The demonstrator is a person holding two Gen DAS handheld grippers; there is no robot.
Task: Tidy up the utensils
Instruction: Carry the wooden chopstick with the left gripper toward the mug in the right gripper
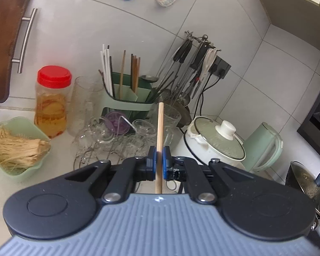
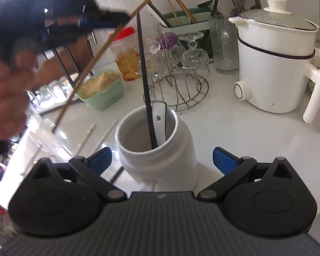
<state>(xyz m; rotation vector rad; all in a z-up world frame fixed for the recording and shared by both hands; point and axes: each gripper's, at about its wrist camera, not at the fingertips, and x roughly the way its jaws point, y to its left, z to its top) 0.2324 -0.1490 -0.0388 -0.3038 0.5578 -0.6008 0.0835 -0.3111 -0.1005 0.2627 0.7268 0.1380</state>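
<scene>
A white counter [image 2: 234, 128] carries a white jar [image 2: 160, 162], cooker [image 2: 275, 68], wire rack [image 2: 181, 93], green basket [image 2: 102, 96] and red-lidded jar [image 1: 52, 100].

counter, far left: red-lidded jar [image 1: 53, 102] of amber liquid | near left: green basket [image 1: 4, 125] of pale noodles | right: white electric pot [image 2: 275, 68] with glass lid [image 1: 220, 140] | far right: mint kettle [image 1: 264, 147] | centre: upturned glasses on wire rack [image 2: 187, 89] | wall: black socket [image 1: 220, 67]
</scene>
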